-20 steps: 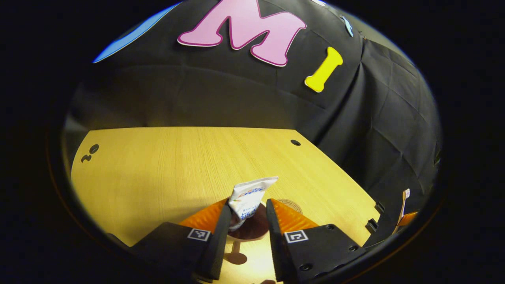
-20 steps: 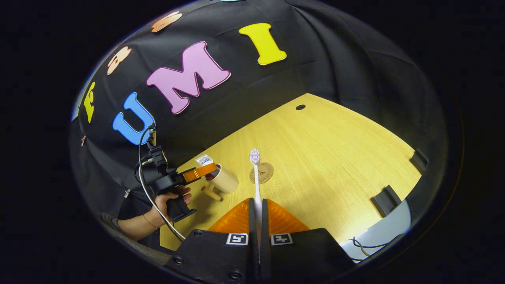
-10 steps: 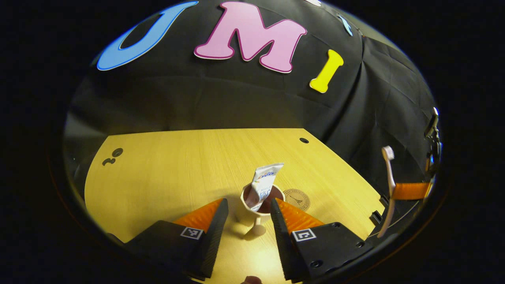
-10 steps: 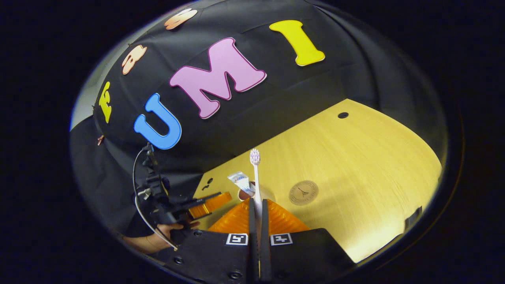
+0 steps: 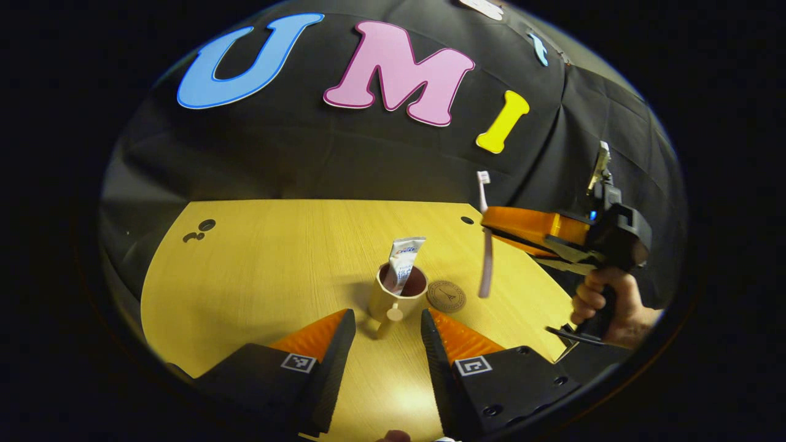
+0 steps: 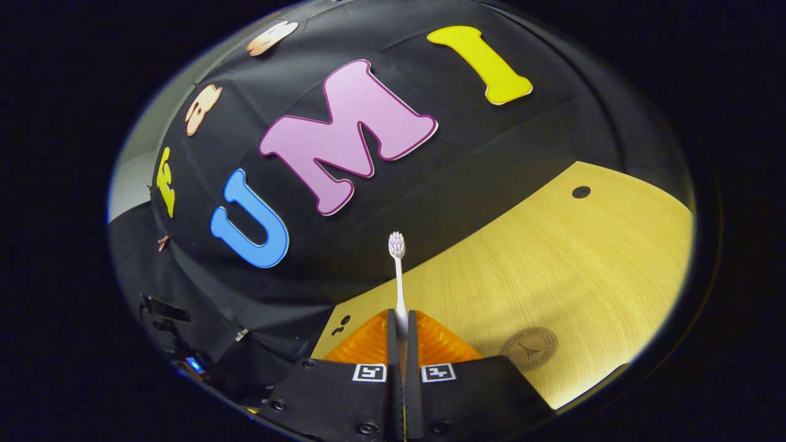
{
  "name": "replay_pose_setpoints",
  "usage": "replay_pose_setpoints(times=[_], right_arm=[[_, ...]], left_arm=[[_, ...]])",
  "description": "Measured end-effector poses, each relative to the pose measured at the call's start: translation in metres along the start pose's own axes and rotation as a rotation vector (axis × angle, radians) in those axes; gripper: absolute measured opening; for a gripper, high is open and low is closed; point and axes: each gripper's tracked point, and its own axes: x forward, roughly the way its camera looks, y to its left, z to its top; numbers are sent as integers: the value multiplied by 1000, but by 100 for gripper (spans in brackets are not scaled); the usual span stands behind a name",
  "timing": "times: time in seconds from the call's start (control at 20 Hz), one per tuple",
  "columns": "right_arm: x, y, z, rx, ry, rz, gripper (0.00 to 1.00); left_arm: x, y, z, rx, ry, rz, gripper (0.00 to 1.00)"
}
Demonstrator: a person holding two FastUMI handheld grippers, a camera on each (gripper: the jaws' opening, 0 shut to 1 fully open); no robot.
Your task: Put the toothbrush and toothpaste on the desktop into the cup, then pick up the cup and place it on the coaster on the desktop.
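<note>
In the left gripper view a cream cup [image 5: 389, 296] stands on the wooden desktop [image 5: 264, 270] with the white toothpaste tube [image 5: 402, 263] upright inside it. My left gripper [image 5: 384, 331] is open just in front of the cup, holding nothing. A round brown coaster [image 5: 446, 296] lies right of the cup. Further right, a hand holds my right gripper [image 5: 491, 226], shut on the toothbrush [image 5: 485, 239], which hangs upright above the desk near the coaster. In the right gripper view the toothbrush [image 6: 398, 276] rises from between the shut gripper [image 6: 399, 319], and the coaster [image 6: 529, 348] lies at lower right.
Small round holes mark the desktop at the far left [image 5: 206, 225] and far right [image 5: 467, 220]. The black cloth wall closes off the back and right. A person's hand [image 5: 605, 301] grips the right gripper's handle at the desk's right edge.
My left gripper backed away from the cup, leaving the toothpaste in it. The right gripper carried the toothbrush up and inward toward the cup, tilting so the cup dropped out of its view.
</note>
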Motion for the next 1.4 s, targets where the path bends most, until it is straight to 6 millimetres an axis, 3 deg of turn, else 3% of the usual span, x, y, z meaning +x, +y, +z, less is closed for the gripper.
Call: replay_pose_setpoints(times=[0.3, 0.7, 1.0, 1.4], right_arm=[[43, -3, -13, 15, -121, -3, 6], [71, -26, -47, -11, -206, -35, 6], [67, -34, -60, -78, -200, -66, 7], [47, -35, -75, -77, -112, -28, 10]], left_arm=[[-12, 11, -25, -46, 18, -7, 67], [-31, 28, -51, -46, 27, 38, 67], [-44, 28, -72, -57, 49, 56, 67], [-49, 21, -73, -128, 38, 75, 67]])
